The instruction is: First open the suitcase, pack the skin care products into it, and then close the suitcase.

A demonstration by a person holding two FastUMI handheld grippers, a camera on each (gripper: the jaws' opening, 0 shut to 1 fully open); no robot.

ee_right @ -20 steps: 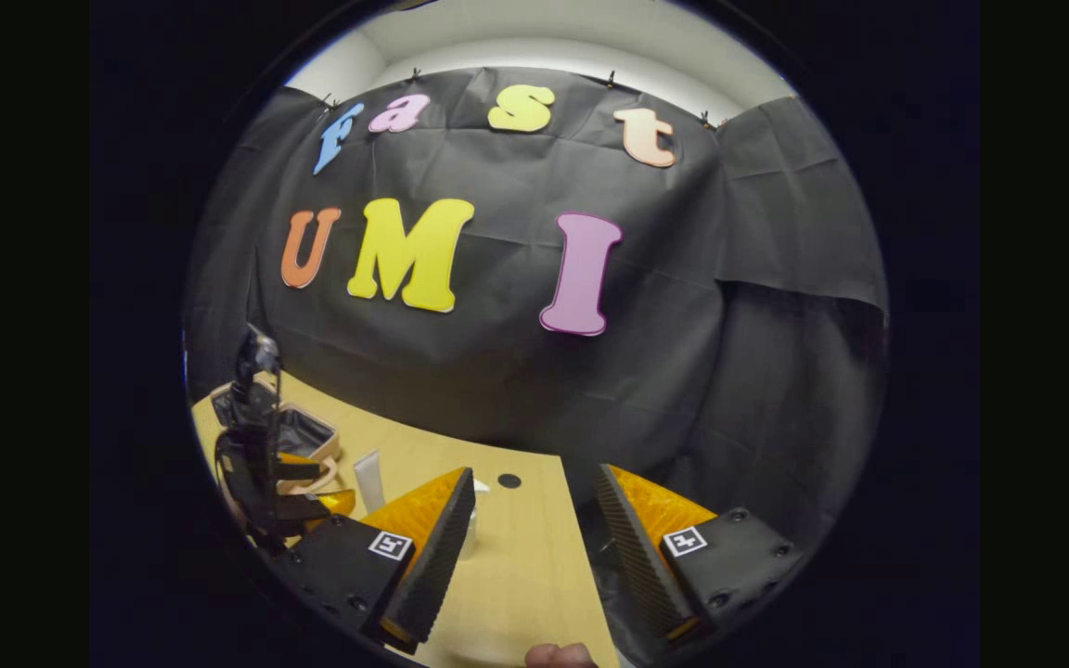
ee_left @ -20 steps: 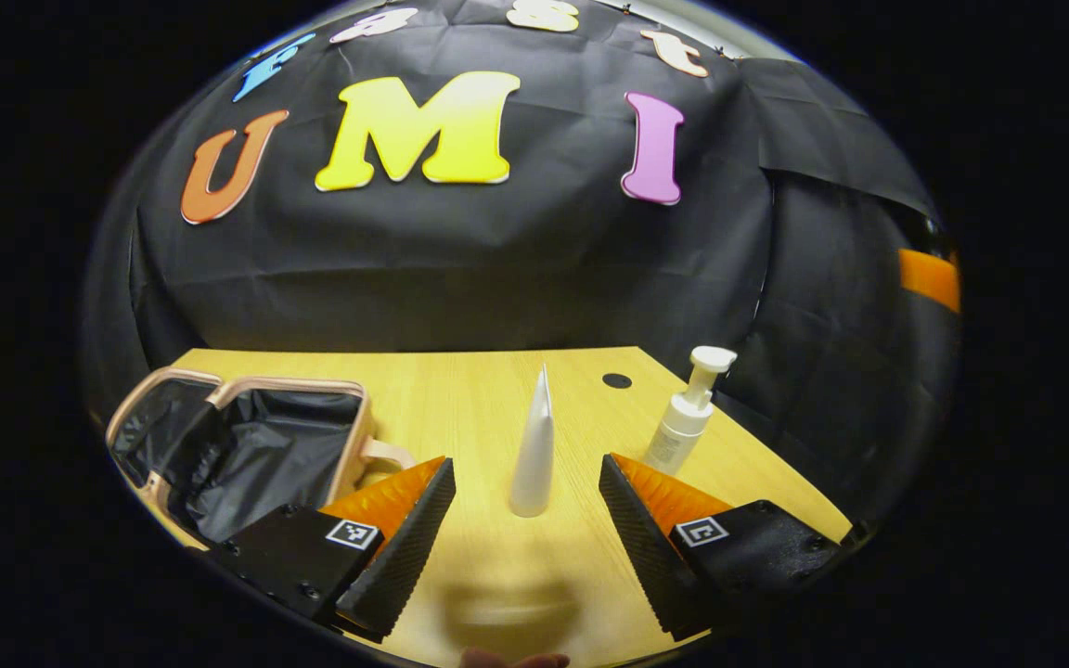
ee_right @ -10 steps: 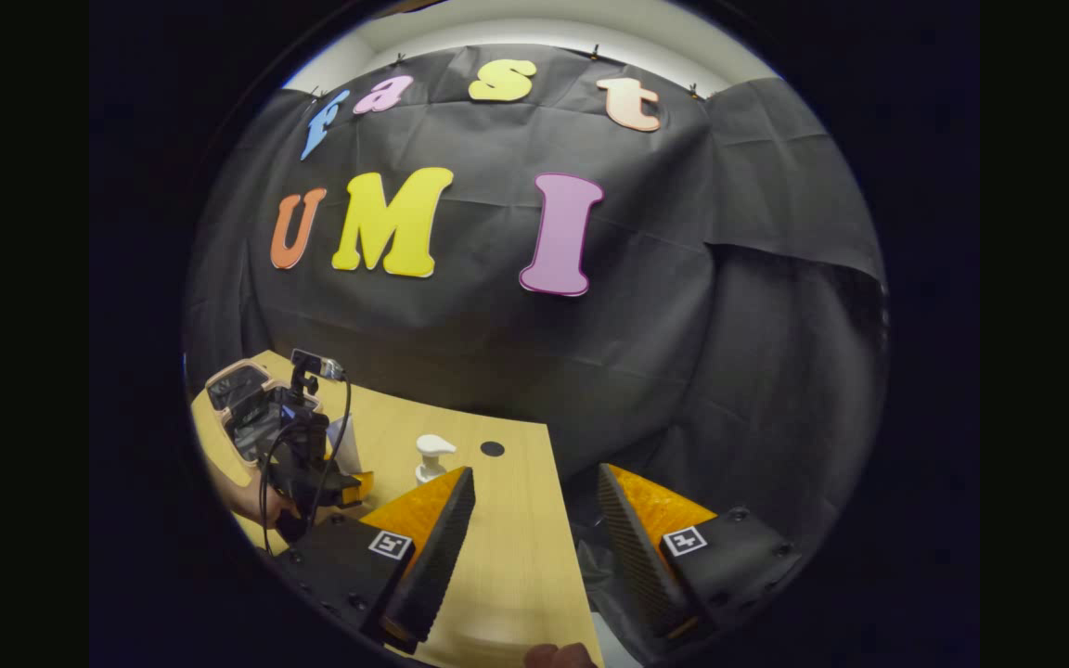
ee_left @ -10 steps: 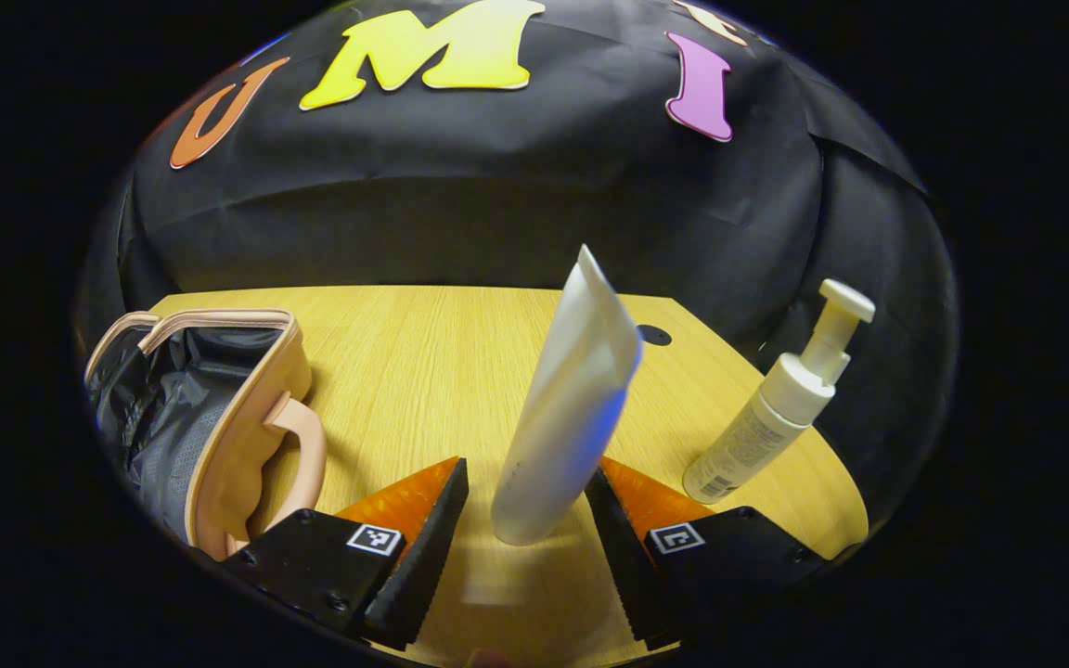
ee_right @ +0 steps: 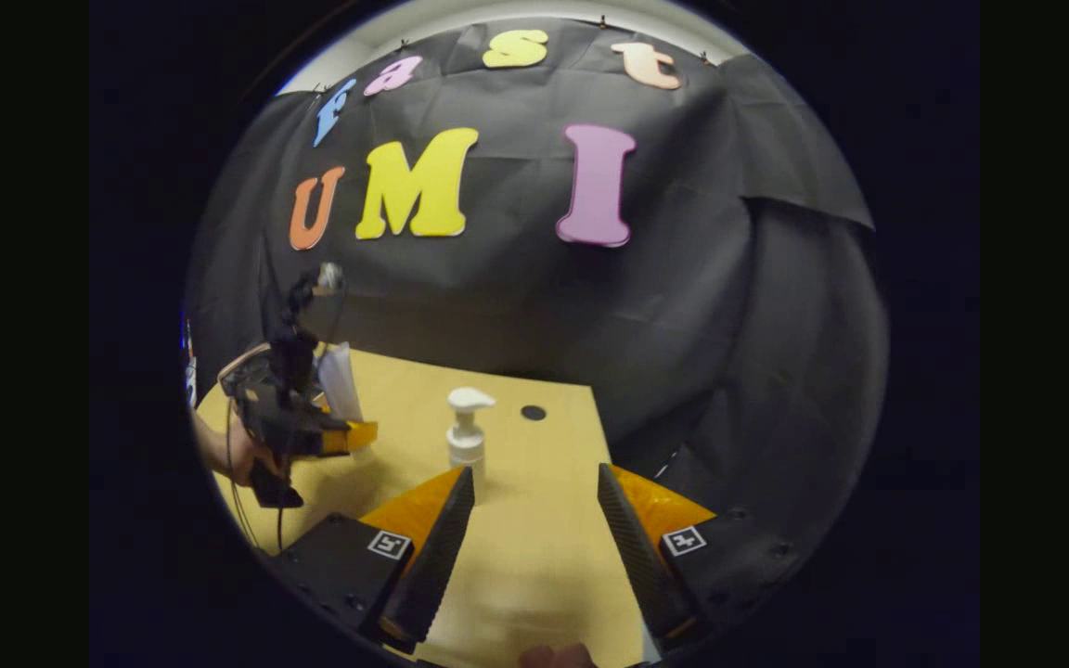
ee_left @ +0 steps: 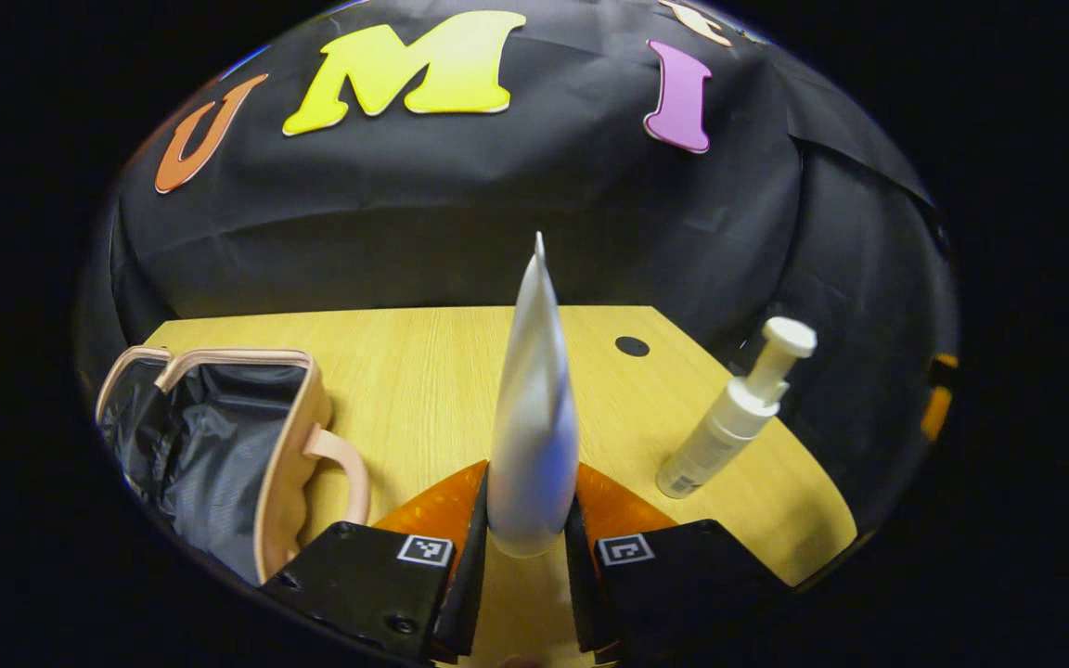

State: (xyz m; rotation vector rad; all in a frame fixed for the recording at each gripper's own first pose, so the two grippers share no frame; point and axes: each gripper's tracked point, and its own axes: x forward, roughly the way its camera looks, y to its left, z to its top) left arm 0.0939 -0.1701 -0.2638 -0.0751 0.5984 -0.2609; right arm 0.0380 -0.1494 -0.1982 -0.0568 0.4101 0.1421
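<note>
My left gripper (ee_left: pixel 525 557) is shut on a white squeeze tube (ee_left: pixel 534 408) that stands upright between its fingers. To its left lies the pink suitcase (ee_left: pixel 289 445), open, with its black lining showing. A white pump bottle (ee_left: pixel 729 417) stands on the wooden table (ee_left: pixel 423 371) to the right. In the right gripper view, my right gripper (ee_right: pixel 534 547) is open above the table, the pump bottle (ee_right: pixel 467 431) just beyond its left finger. Farther left there, the left gripper (ee_right: pixel 298 427) holds the tube (ee_right: pixel 340 380), with a hand under it.
A dark round hole (ee_left: pixel 632 346) marks the table top near its far right corner. The table's right edge (ee_right: pixel 618 482) runs under my right gripper, with black cloth beyond it. The suitcase handle (ee_left: pixel 349 464) arches toward my left gripper.
My left gripper has closed on the tube, which now stands straight. My right gripper has tilted down and swung left, so the pump bottle sits nearer its fingers.
</note>
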